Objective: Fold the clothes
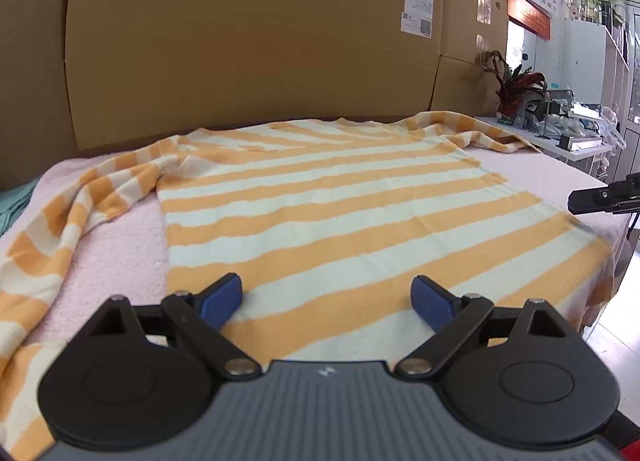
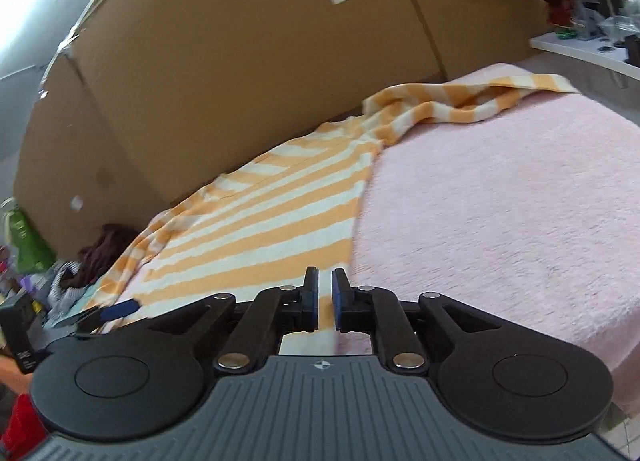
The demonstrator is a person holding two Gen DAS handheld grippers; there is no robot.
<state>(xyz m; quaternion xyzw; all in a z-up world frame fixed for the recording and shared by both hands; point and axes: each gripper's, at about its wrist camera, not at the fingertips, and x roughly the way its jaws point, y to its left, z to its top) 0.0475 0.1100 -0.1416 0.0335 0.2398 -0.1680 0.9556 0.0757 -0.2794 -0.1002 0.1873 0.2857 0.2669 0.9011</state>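
Observation:
An orange-and-cream striped sweater (image 1: 320,217) lies spread flat on a pink fleece cover (image 1: 120,245), both sleeves out to the sides. My left gripper (image 1: 326,297) is open and empty, hovering over the sweater's near hem. In the right wrist view the sweater (image 2: 264,217) runs from the lower left to its far sleeve (image 2: 460,101). My right gripper (image 2: 325,289) has its jaws almost together with a narrow gap, at the sweater's near right hem corner; I cannot tell if cloth is pinched. The right gripper's tip shows in the left wrist view (image 1: 600,197) at the sweater's right corner.
Large cardboard boxes (image 1: 248,45) stand along the far edge of the surface. A white shelf with a red-leaved plant (image 1: 516,89) and clutter is at the far right. Other clothes are piled at the left (image 2: 92,257). The pink cover (image 2: 500,213) stretches to the sweater's right.

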